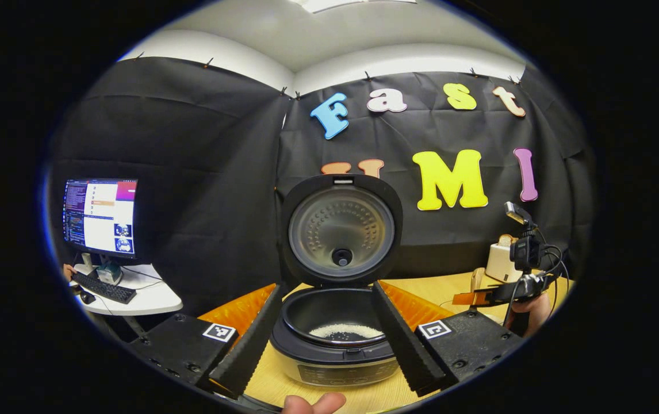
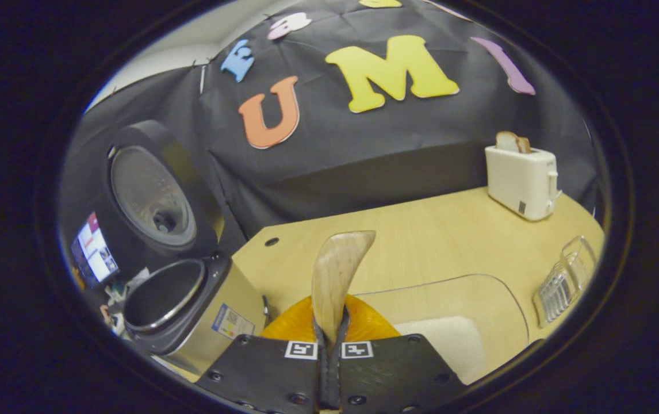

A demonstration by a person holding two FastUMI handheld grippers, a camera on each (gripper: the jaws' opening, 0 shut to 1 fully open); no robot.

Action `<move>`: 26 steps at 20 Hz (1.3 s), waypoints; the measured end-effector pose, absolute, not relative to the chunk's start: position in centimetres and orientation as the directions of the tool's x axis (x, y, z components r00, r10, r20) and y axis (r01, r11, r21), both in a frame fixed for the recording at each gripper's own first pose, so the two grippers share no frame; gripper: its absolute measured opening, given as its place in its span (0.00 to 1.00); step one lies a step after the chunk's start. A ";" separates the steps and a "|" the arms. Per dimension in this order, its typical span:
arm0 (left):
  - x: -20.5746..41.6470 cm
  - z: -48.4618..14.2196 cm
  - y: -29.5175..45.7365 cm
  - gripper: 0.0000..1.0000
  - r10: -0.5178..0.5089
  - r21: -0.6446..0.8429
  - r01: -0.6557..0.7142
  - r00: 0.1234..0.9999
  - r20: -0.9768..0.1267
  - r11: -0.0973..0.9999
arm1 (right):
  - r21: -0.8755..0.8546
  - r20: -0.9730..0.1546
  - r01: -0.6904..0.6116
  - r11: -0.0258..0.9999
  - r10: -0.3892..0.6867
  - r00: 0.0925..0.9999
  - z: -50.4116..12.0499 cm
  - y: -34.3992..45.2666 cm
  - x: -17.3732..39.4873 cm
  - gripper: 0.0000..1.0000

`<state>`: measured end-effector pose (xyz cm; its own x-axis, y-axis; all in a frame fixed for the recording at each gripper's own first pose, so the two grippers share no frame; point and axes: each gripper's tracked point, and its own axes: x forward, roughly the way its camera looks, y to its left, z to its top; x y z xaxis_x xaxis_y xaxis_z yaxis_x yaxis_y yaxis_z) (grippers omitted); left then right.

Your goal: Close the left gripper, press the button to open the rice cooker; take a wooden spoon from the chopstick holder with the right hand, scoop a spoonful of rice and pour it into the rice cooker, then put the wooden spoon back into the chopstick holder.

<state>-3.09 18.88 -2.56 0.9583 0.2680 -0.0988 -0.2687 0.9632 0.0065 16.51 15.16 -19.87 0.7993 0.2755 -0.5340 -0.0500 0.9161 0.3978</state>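
The rice cooker [image 1: 338, 322] stands in front of me with its lid [image 1: 341, 230] up and a little rice [image 1: 345, 331] in the pot. My left gripper [image 1: 329, 339] is spread wide either side of it, gripping nothing. My right gripper [image 2: 329, 339] is clamped on the wooden spoon [image 2: 338, 270], low on the handle, bowl upward. It looks light, stiff and smooth, so I judge it could swivel unless gripped firmly.

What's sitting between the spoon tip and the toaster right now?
Nothing: in the right gripper view, bare tabletop runs from the wooden spoon to the toaster.
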 end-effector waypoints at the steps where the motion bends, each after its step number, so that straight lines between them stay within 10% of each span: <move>1: -3.1 -2.5 18.8 0.99 0.267 0.006 -0.268 0.959 -0.099 0.964 | 0.435 -0.523 -0.036 0.900 0.285 0.803 -19.6 14.9 16.7 0.00; 26: -3.9 -2.5 21.1 0.99 0.352 0.058 -0.348 0.932 -0.087 0.936 | 0.810 -0.255 -0.015 0.586 0.376 0.891 -6.4 7.5 19.7 0.00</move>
<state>-3.88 21.09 -2.53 0.9320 0.3518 -0.0869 -0.3478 0.9358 0.0579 19.72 7.50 -6.42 0.8909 0.3756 -0.2554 -0.0147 0.5859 0.8103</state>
